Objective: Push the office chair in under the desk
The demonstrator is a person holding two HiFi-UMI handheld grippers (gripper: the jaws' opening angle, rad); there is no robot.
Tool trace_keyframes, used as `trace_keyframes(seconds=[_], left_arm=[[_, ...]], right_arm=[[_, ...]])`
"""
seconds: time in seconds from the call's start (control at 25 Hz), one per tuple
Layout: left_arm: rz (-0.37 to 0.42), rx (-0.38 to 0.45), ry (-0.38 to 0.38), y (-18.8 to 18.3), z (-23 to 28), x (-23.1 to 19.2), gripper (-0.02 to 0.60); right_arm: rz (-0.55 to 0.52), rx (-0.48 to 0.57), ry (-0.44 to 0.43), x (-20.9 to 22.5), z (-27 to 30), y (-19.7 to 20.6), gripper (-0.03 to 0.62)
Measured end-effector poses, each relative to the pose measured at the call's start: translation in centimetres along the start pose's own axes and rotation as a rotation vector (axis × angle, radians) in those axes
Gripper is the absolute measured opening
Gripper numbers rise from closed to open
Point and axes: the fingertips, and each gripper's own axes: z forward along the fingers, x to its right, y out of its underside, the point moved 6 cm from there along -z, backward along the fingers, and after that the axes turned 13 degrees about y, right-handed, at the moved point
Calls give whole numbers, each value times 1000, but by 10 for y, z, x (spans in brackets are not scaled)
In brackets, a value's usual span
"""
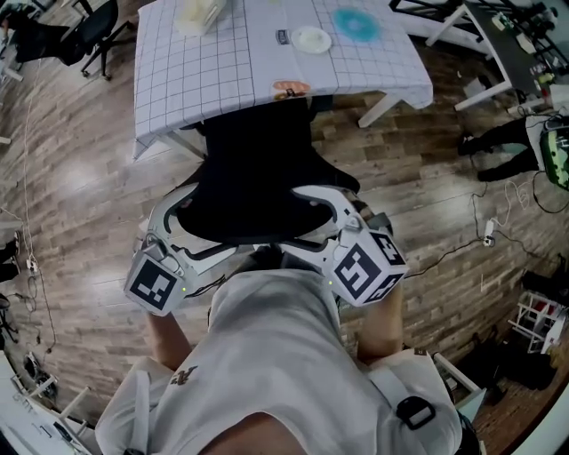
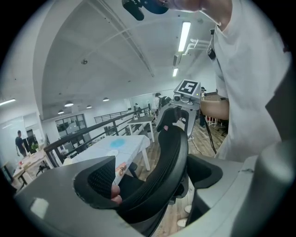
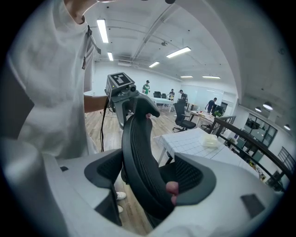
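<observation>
Office chair [image 1: 253, 178]: centre of the scene, just in front of the person. Its black mesh backrest faces them, and its front end reaches under the near edge of the worktop [image 1: 178, 80]. The backrest stands clear on the near side.

Worktop: covered by a grid-pattern cloth. At the far side it carries a white dish [image 1: 311, 39], a blue round item [image 1: 356, 25] and a pale container [image 1: 197, 16].

Left tool [image 1: 191, 233]: on the left upper edge of the backrest. In the left gripper view the left tool [image 2: 148, 178] has its jaws set wide, and the curved edge of the chair [image 2: 171, 152] runs between them. Both pads bear on it, so it is clamped on the chair.

Right tool [image 1: 316, 233]: on the right upper edge of the backrest, level with the left one. In the right gripper view the right tool [image 3: 145, 173] shows the same state. The jaws are wide and the backrest [image 3: 136, 139] passes diagonally between the pads, meeting both.

Each gripper view shows the other tool's marker cube at the far end of the backrest, with the worktop [image 3: 194, 141] beyond the chair.

Floor [image 1: 80, 204]: wood planks. A second dark chair [image 1: 98, 31] stands far left, well apart.
</observation>
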Motion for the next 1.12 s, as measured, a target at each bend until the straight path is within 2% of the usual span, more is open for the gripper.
trace_keyframes(seconds=[0.48, 1.12], left_arm=[[13, 10, 12, -9, 14, -17, 477], [-34, 5, -18, -21, 39, -33, 480]], right_arm=[[4, 13, -6, 23, -1, 6, 356], [-24, 32, -42, 57, -5, 21, 356]])
